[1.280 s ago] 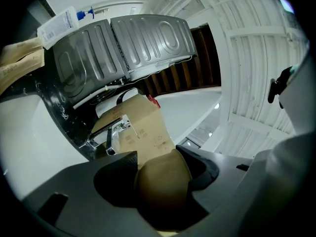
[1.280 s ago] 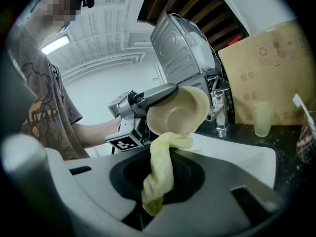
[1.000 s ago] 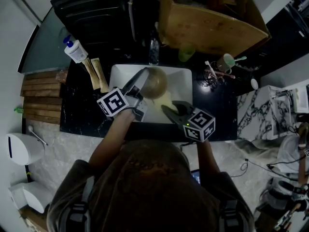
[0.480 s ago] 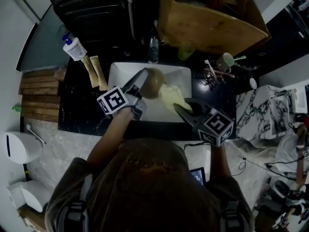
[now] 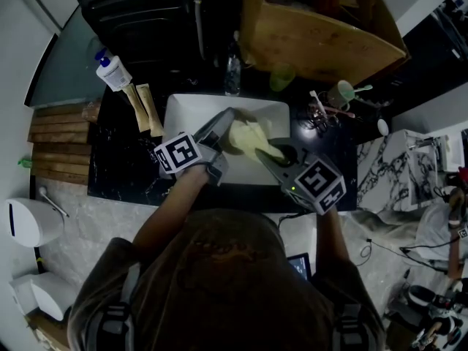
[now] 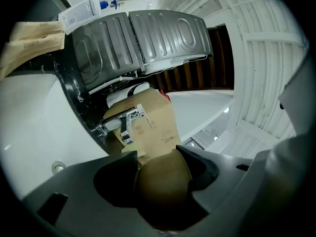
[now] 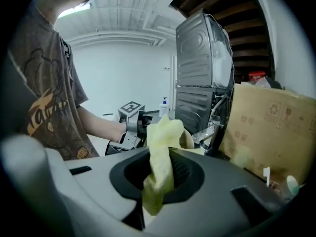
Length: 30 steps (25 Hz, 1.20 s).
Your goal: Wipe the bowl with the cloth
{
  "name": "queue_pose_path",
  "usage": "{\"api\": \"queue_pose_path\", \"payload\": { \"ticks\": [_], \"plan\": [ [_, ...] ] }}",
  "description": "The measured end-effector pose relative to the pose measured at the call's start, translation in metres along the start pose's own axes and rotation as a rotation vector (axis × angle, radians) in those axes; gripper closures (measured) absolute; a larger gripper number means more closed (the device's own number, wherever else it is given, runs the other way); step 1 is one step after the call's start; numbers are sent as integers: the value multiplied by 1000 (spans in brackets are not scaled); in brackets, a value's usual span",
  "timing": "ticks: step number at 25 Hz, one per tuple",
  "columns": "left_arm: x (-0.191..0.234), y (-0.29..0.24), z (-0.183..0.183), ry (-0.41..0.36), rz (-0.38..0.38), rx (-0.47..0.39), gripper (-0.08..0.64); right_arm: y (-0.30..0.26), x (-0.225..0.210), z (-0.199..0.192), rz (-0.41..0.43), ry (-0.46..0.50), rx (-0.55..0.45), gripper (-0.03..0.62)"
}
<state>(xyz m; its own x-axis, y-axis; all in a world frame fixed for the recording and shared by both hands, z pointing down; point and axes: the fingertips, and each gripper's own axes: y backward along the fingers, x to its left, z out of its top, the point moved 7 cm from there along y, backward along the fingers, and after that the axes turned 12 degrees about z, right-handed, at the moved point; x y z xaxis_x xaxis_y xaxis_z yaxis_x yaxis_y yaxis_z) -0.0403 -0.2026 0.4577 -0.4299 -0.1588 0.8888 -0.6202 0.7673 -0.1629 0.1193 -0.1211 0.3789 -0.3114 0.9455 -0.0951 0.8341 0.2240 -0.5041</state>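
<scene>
The black counter has a white sink set in it, and both grippers are over the sink. A moment ago the right gripper was pulled away to the side. The brown bowl was easy to see then, and the yellow cloth hung stretched out next to it. Now the right gripper has come in close to the left gripper, and the cloth lies right over the bowl. So I think the wiping is going on now. It does not look finished, and I cannot tell how clean the bowl is.

The left gripper is closed tight on the bowl and holds it up above the sink. The right gripper is closed on the cloth. One end of the cloth sticks out ahead of its jaws and the other end hangs down behind them.

In the head view the bowl is almost all hidden under the cloth. The left gripper view shows it well: the bowl sits between the jaws, and the shiny faucet is just past it. That view shows no cloth at all. The right gripper view shows the cloth tip up against the bowl's edge, with the left gripper just beyond.
</scene>
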Motion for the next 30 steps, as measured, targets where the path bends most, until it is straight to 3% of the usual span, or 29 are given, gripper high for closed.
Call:
{"api": "queue_pose_path", "payload": {
  "ticks": [7,23,30],
  "plan": [
    [-7,-4,-10,16,-19,37,311,-16,-14,6,-10,38,38,554],
    [-12,-5,-27,71,-29,78,311,-45,-31,-10,-197,297,396,554],
    [-12,-7,-24,62,-18,72,310,-55,-31,-15,-213,360,513,554]
  ]
}}
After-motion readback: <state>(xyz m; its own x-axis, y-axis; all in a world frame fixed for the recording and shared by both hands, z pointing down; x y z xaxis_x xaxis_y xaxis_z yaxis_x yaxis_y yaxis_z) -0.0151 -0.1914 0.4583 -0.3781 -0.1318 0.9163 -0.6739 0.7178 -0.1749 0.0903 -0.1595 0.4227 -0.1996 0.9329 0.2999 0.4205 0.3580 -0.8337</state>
